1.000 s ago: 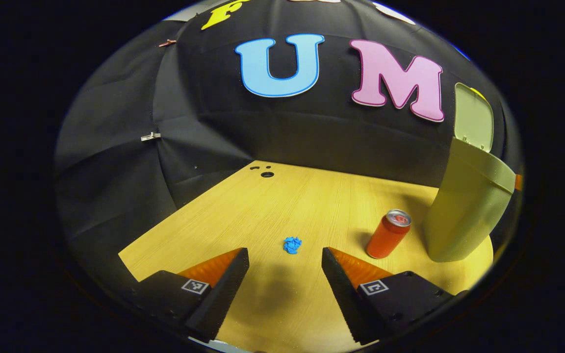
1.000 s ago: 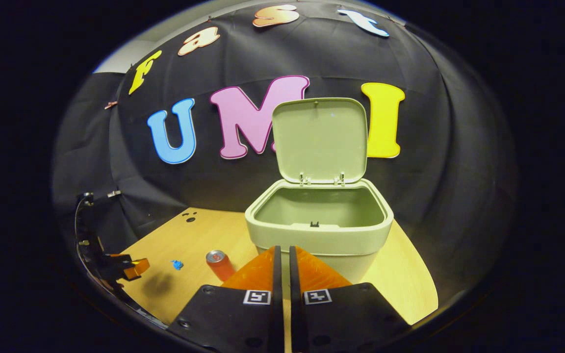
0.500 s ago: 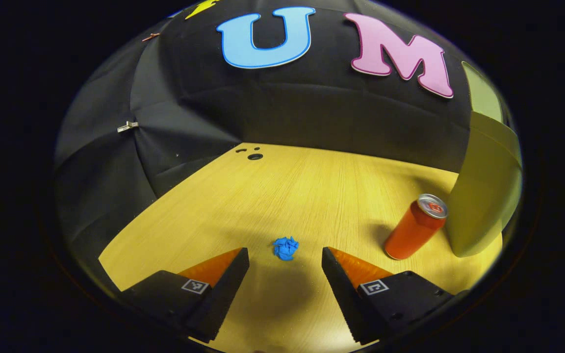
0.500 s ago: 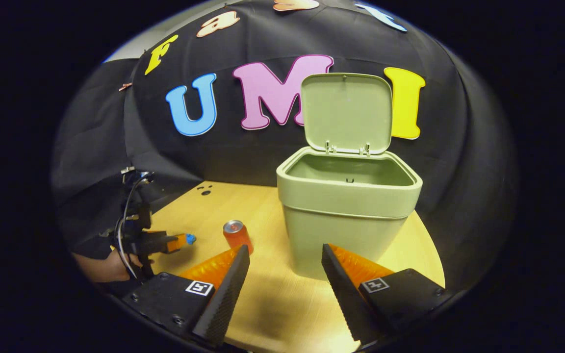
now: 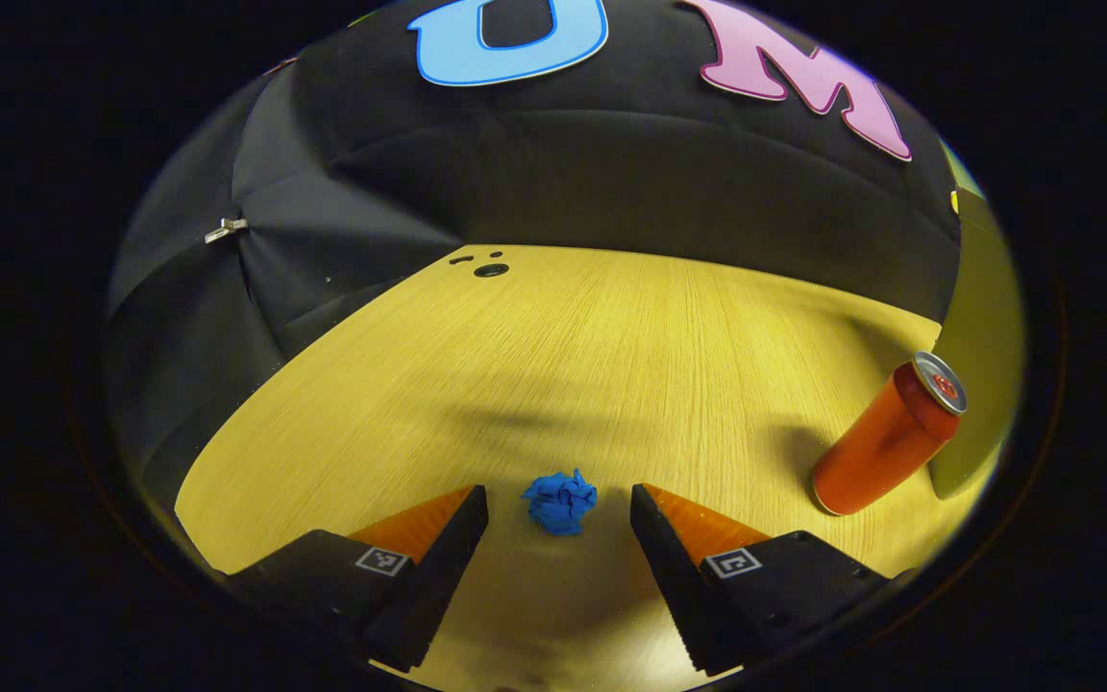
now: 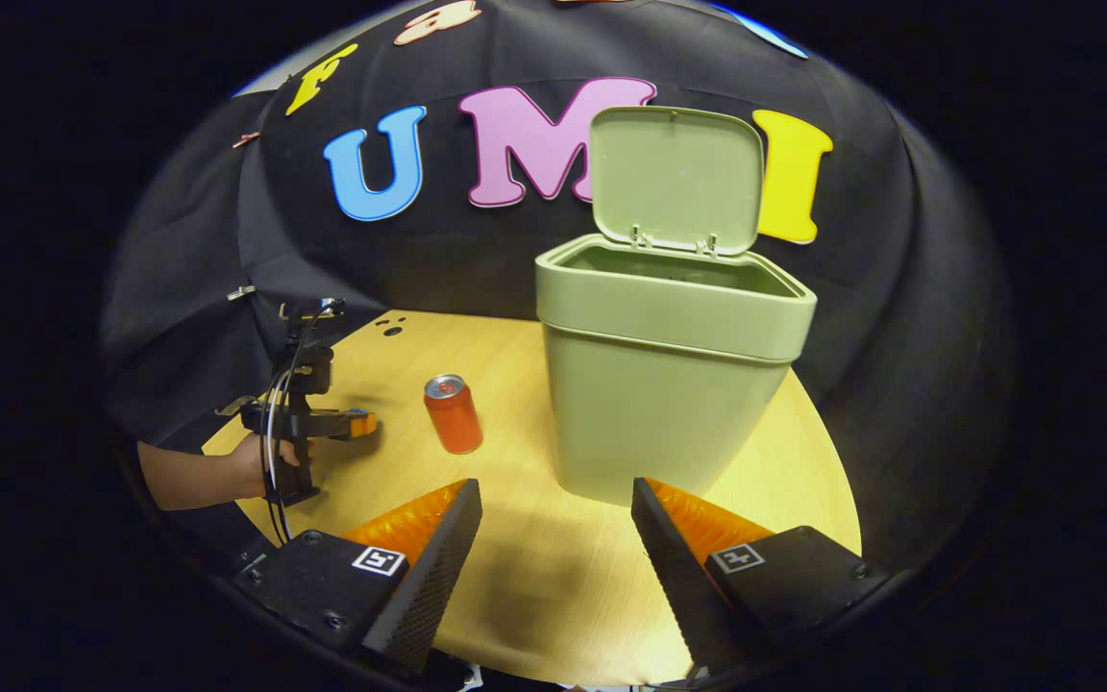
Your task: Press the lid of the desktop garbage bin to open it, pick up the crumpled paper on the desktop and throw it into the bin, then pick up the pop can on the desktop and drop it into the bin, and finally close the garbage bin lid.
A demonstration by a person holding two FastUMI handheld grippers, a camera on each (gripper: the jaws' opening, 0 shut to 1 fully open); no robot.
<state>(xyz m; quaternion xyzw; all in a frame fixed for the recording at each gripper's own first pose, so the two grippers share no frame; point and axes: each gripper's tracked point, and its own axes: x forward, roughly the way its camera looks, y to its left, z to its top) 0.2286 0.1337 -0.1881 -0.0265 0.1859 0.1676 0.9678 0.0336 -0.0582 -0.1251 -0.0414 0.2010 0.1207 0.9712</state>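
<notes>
A small blue crumpled paper (image 5: 560, 501) lies on the wooden desktop (image 5: 592, 356) just ahead of and between the tips of my left gripper (image 5: 559, 505), which is open and low over the desk. An orange pop can (image 5: 885, 437) stands upright to the right of it, next to the green bin (image 5: 981, 317). In the right gripper view the bin (image 6: 669, 375) stands with its lid (image 6: 676, 178) raised upright, the can (image 6: 453, 413) left of it. My right gripper (image 6: 553, 500) is open and empty, short of the bin. The left gripper (image 6: 347, 423) shows there, held by a hand (image 6: 256, 461).
Black cloth walls close the desk at the back and left. Small dark holes (image 5: 489, 270) mark the desk's far left corner. Bare desk (image 6: 534, 557) lies between my right gripper and the bin.
My left gripper has dropped and moved forward until the blue paper sits at its fingertips. My right gripper has opened, lowered and backed off from the bin. The lid stays up.
</notes>
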